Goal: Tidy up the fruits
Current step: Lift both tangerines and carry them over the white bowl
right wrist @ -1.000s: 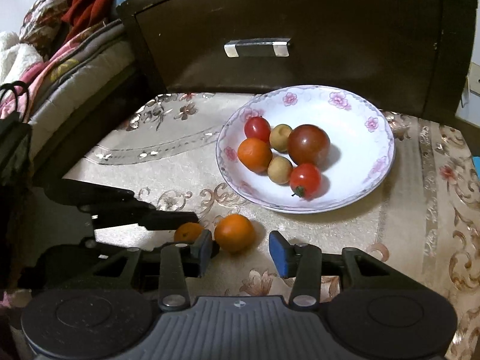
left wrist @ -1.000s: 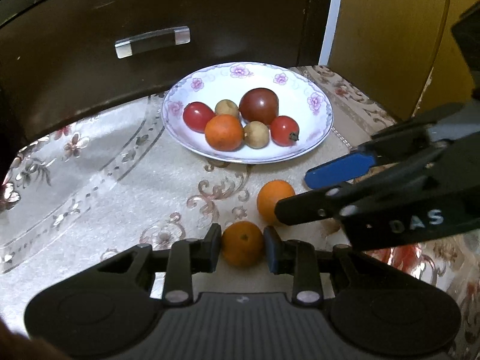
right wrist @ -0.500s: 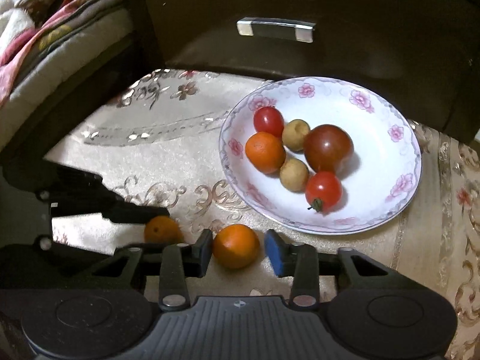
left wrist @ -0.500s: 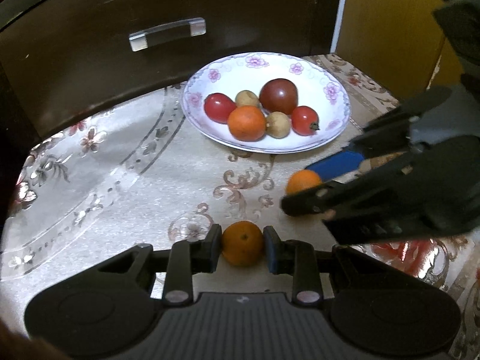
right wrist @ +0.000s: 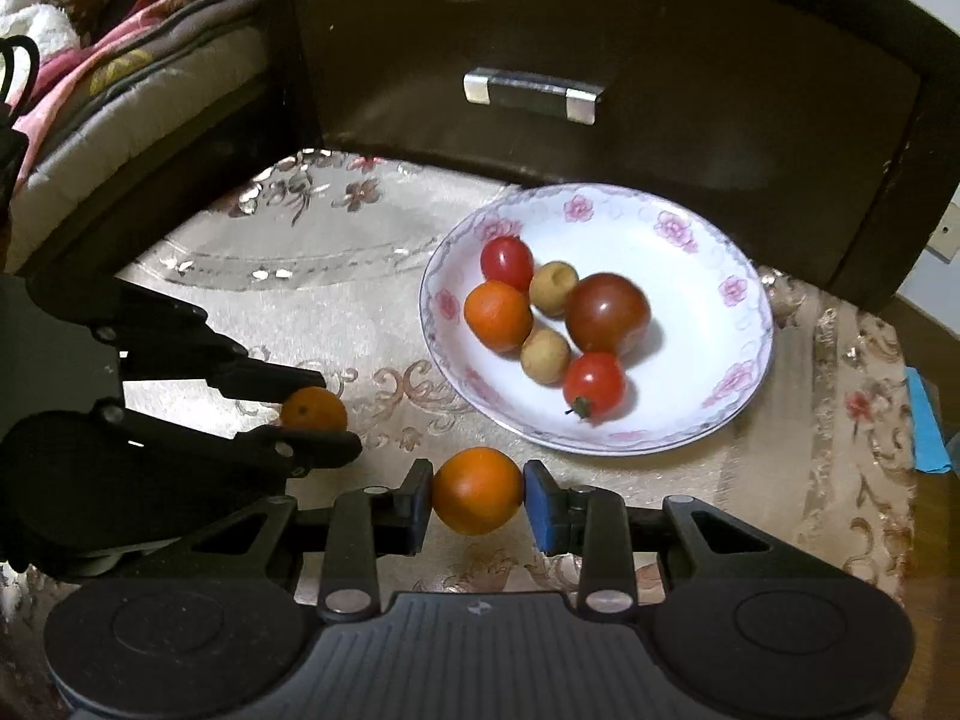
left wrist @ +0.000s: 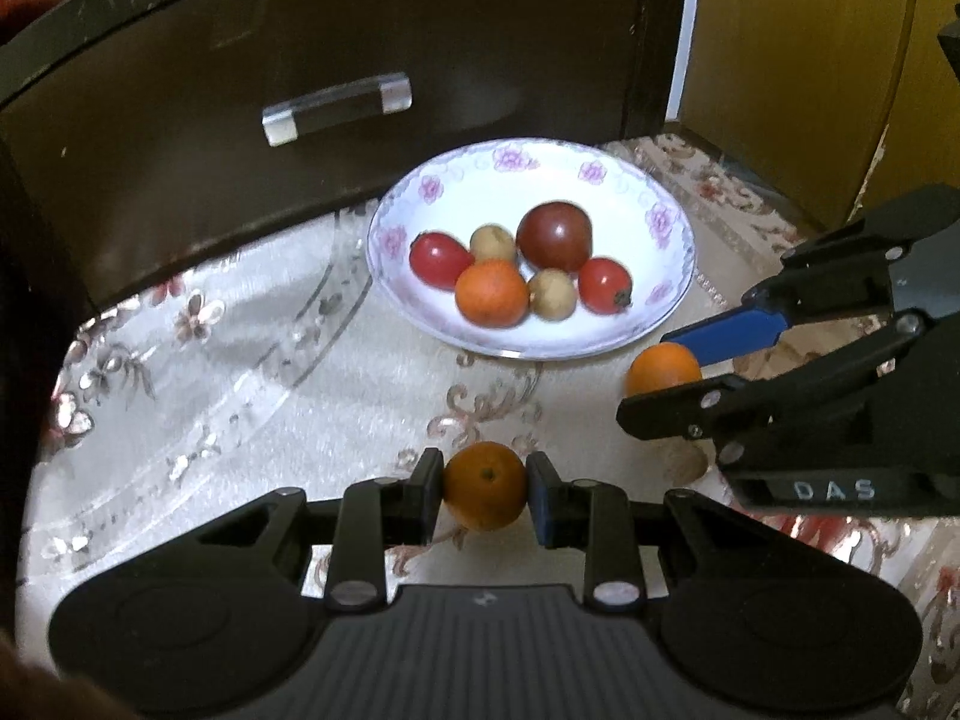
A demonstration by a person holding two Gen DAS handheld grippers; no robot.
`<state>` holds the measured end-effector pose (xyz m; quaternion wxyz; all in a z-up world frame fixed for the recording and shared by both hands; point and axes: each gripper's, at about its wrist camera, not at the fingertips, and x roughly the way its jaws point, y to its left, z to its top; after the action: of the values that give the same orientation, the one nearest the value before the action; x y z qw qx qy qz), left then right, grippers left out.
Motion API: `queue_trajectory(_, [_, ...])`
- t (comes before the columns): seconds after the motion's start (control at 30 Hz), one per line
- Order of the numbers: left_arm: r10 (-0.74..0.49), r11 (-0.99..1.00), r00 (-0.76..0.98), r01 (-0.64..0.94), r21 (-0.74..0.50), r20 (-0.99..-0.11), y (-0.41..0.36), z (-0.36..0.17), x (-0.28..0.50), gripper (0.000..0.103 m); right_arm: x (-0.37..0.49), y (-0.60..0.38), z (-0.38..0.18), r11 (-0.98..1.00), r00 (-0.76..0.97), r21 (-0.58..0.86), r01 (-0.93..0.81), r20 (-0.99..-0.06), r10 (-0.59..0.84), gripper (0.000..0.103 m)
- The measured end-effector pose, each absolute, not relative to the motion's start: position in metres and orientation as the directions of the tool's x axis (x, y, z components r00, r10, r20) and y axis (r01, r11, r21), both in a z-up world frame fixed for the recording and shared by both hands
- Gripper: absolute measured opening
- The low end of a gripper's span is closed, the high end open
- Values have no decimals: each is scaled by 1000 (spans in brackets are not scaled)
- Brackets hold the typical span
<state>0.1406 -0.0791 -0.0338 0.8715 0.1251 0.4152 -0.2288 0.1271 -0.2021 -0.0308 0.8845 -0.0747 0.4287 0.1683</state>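
Left gripper (left wrist: 485,486) is clamped on one small orange (left wrist: 485,485); right gripper (right wrist: 477,499) is clamped on a second orange (right wrist: 477,498). Both oranges are near the floral plate (right wrist: 744,276), over the embroidered tablecloth (right wrist: 336,312).

The only readable text is "DAS" in pale capital letters on the black body of the right gripper (left wrist: 678,378), lying right of the plate (left wrist: 672,300).

A plate (left wrist: 672,276) sat on the cloth (left wrist: 240,372), in front of a drawer (left wrist: 336,90). Six fruits lay in it. Two oranges (right wrist: 477,498) were nearer, side by side.
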Motion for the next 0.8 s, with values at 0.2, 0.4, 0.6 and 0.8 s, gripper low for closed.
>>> queue_trajectory(0.2, [-298,859,563,510,40,-771,-87,-26,141,37,123,-205,-23,935,597,3,-356,-769,230,26])
queue_trajectory(0.4, [-308,855,572,517,43,-761,-95,-20,144,37,122,-212,-16,941,615,-3,-338,-757,219,26])
queue_trajectory(0.6, [-310,852,576,522,48,-756,-102,-17,152,37,125,-219,-14,947,630,-7,-322,-748,209,26])
queue_trajectory(0.8, [-310,847,582,528,60,-752,-113,-13,167,37,132,-225,-14,953,644,-6,-303,-739,200,27])
